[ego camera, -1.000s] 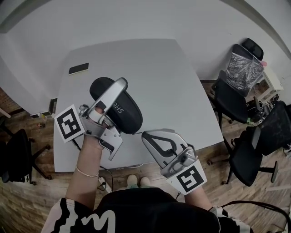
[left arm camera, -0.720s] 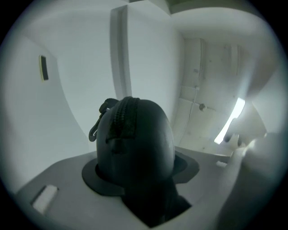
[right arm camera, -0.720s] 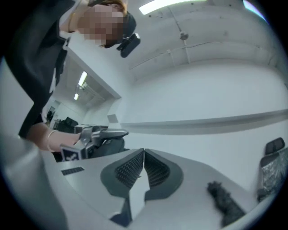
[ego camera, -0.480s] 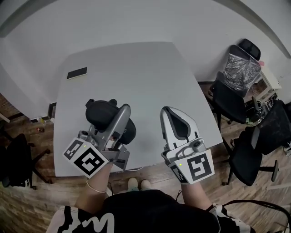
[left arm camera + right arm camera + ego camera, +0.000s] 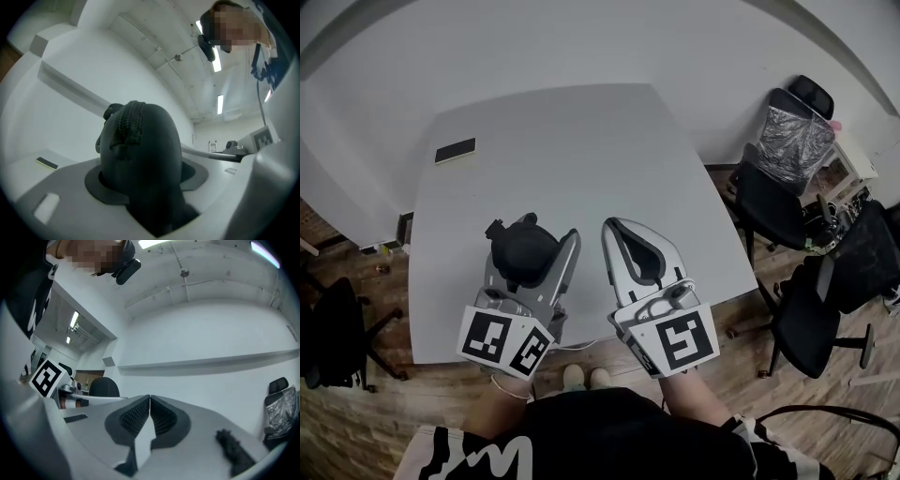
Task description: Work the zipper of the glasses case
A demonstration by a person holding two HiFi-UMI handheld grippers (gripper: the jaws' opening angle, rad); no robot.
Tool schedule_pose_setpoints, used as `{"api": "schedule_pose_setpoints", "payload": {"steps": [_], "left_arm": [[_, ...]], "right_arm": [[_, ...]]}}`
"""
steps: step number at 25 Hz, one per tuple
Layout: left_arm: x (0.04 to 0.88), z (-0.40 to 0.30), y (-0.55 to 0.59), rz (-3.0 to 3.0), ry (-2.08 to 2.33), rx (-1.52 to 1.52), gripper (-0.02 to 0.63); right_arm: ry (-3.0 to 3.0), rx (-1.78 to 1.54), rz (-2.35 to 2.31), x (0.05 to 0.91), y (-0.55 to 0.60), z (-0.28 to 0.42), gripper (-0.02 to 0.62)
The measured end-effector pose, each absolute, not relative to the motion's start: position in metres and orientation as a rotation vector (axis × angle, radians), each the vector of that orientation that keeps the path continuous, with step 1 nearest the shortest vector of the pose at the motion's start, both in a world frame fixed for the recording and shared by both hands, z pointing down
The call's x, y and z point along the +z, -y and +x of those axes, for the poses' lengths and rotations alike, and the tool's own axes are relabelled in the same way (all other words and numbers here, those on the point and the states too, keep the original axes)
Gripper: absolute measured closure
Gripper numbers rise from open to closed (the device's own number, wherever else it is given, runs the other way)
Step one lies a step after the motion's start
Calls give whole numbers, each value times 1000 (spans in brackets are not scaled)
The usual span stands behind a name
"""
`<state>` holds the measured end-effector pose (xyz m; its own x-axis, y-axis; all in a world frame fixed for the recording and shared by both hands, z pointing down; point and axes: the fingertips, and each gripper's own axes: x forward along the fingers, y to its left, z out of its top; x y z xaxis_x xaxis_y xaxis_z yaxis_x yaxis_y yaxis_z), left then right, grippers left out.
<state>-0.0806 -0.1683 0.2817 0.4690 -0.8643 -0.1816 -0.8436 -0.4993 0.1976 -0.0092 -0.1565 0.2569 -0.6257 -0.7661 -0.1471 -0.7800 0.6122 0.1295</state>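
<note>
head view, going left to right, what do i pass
small dark slab → glasses case → right gripper → plastic-wrapped chair

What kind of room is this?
Probably an office or workroom: there's a big white table, black office chairs on wheels beside it, and a wooden floor.

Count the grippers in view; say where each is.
2. Left gripper: over the table's near edge, shut on the glasses case. Right gripper: beside it, shut and empty.
</note>
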Motion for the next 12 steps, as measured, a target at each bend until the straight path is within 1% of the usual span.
{"api": "schedule_pose_setpoints", "payload": {"steps": [8,12], "left_arm": [[284,-69,165,2676,1613,-319,330],[283,-68,165,2681,1620,-327,330]], "right_arm": [[-2756,263,-1358,265,157,-5,588],[-2765,266,-1366,269,158,-5,588]]}}
